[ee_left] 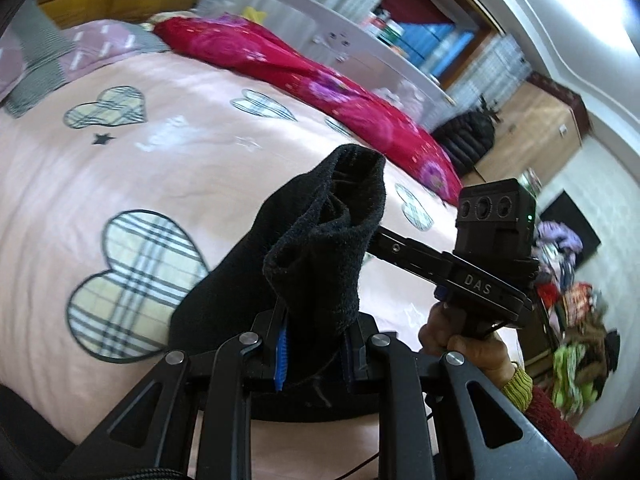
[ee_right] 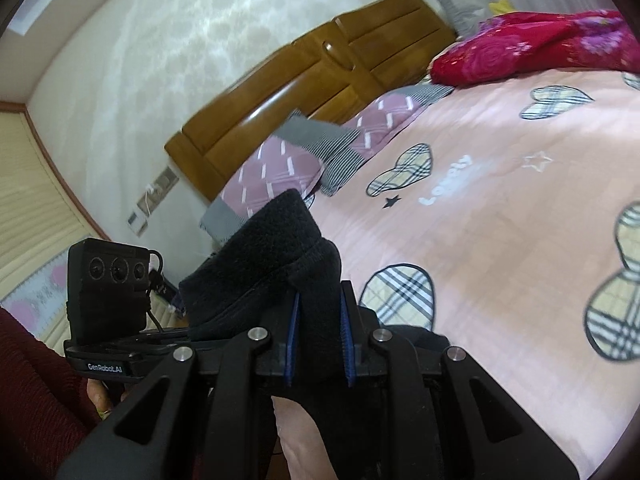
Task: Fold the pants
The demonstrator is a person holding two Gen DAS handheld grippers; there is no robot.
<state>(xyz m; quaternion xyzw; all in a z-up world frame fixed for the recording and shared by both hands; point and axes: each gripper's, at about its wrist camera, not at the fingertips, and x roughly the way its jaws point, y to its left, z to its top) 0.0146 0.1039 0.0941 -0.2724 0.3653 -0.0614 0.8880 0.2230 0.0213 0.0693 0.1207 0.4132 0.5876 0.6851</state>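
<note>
The black fleece pants (ee_left: 316,240) hang bunched between both grippers above a pink bed cover (ee_left: 120,168). My left gripper (ee_left: 316,344) is shut on a fold of the pants. My right gripper (ee_right: 320,336) is shut on another fold of the pants (ee_right: 276,256). In the left wrist view the right gripper's body (ee_left: 492,248) and the hand holding it sit just right of the cloth. In the right wrist view the left gripper's body (ee_right: 108,292) sits at the left. The rest of the pants below the grips is hidden.
A red flowered quilt (ee_left: 304,76) lies along the bed's far side. Purple and grey pillows (ee_right: 304,152) rest against a wooden headboard (ee_right: 320,68). A white rail (ee_left: 344,28) borders the bed. Piled clothes (ee_left: 576,320) lie on the floor.
</note>
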